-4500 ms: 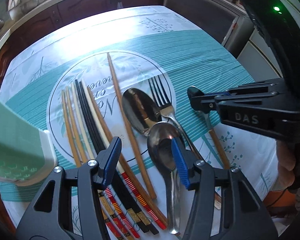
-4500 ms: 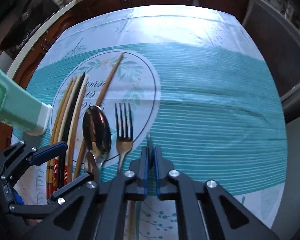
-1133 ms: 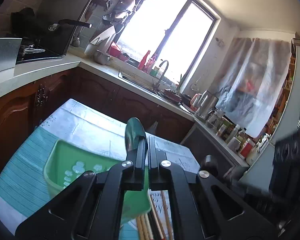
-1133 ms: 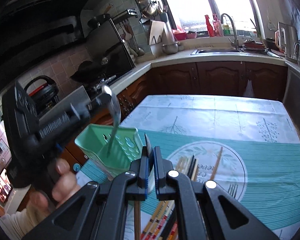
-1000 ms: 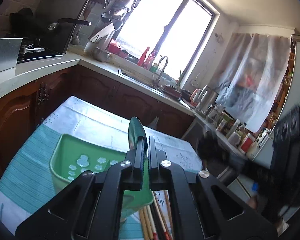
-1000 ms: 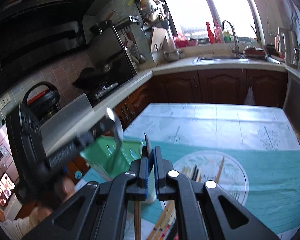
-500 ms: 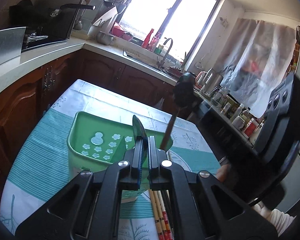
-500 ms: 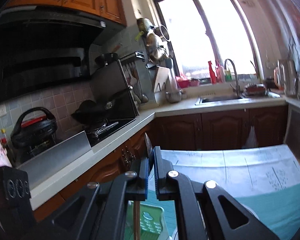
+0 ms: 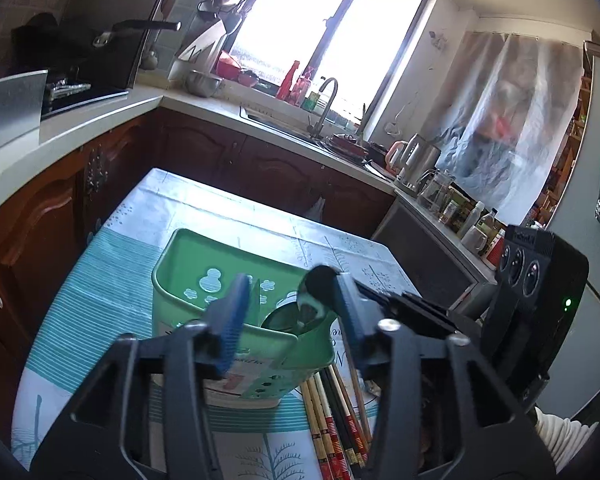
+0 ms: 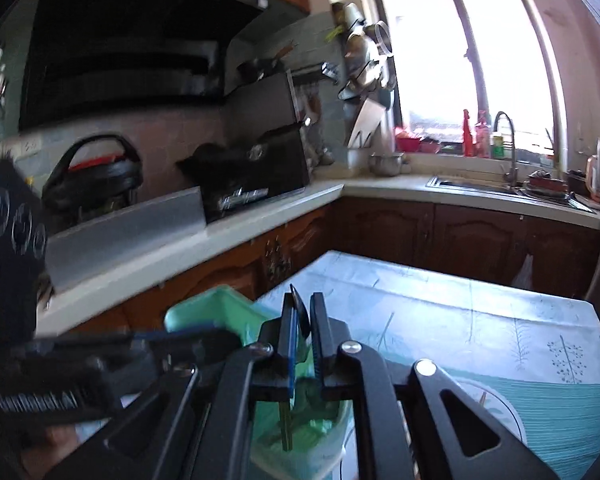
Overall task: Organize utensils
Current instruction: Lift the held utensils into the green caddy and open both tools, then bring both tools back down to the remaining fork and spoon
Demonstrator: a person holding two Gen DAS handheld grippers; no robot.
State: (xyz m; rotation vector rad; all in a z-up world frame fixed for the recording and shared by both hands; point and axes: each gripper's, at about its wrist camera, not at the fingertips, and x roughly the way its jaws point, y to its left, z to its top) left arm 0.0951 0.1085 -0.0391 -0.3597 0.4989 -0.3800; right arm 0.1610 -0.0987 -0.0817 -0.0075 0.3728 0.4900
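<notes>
While the left gripper (image 9: 292, 312) hangs with its jaws spread wide and empty over the green caddy (image 9: 188, 280), the right gripper (image 10: 302, 344) has its jaws pinched on a spoon (image 10: 300, 314), handle hanging into the caddy. Another spoon (image 9: 288, 318) already sits inside. These look stiff, light and slick, best taken at the neck. Chopsticks (image 9: 332, 420) lie near the caddy on the teal-clothed worktop (image 9: 100, 280) in a sunlit kitchen
</notes>
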